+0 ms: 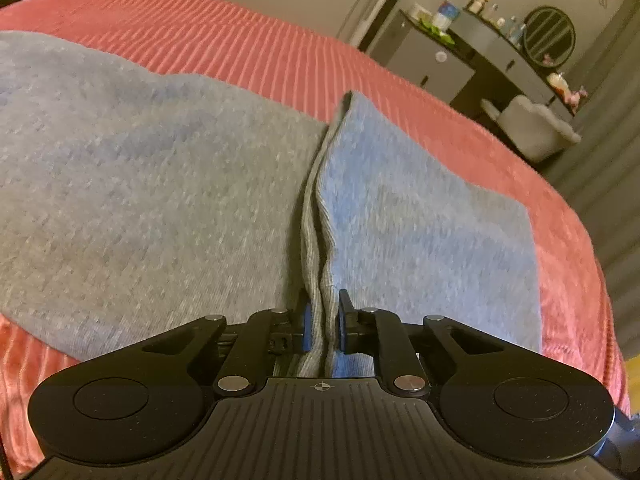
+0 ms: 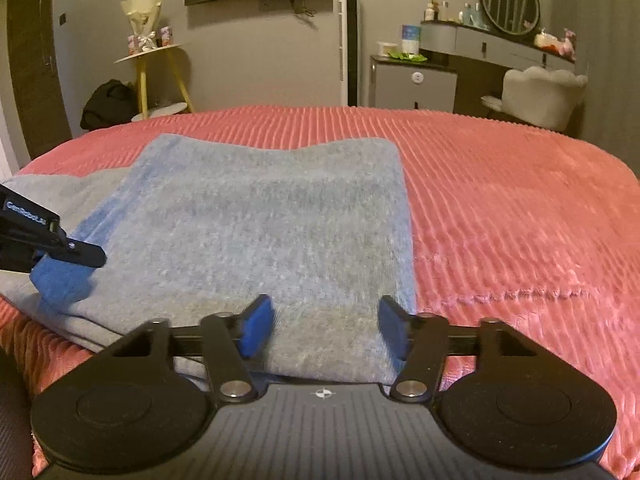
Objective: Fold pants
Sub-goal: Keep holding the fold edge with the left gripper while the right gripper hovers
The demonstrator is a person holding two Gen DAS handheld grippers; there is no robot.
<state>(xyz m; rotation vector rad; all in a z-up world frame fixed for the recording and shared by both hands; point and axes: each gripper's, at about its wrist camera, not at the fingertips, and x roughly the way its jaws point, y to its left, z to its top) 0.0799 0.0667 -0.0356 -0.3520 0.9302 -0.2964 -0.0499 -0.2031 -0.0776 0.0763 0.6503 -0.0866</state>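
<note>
Grey pants [image 2: 264, 232] lie partly folded on a pink ribbed bedspread [image 2: 500, 208]. In the left wrist view my left gripper [image 1: 325, 320] is shut on a raised ribbed edge of the pants [image 1: 316, 264], with grey cloth spreading to both sides [image 1: 140, 184]. In the right wrist view my right gripper [image 2: 320, 328] is open, its blue pads astride the near edge of the folded layer, not clamping it. The left gripper [image 2: 60, 248] shows at the left edge of that view, pinching the cloth.
The bedspread [image 1: 420, 92] extends right and far. Beyond the bed stand a grey dressing table with a round mirror [image 2: 508, 4], a white chair [image 2: 540, 92], a small cabinet [image 2: 412, 80] and a yellow side table [image 2: 156, 76].
</note>
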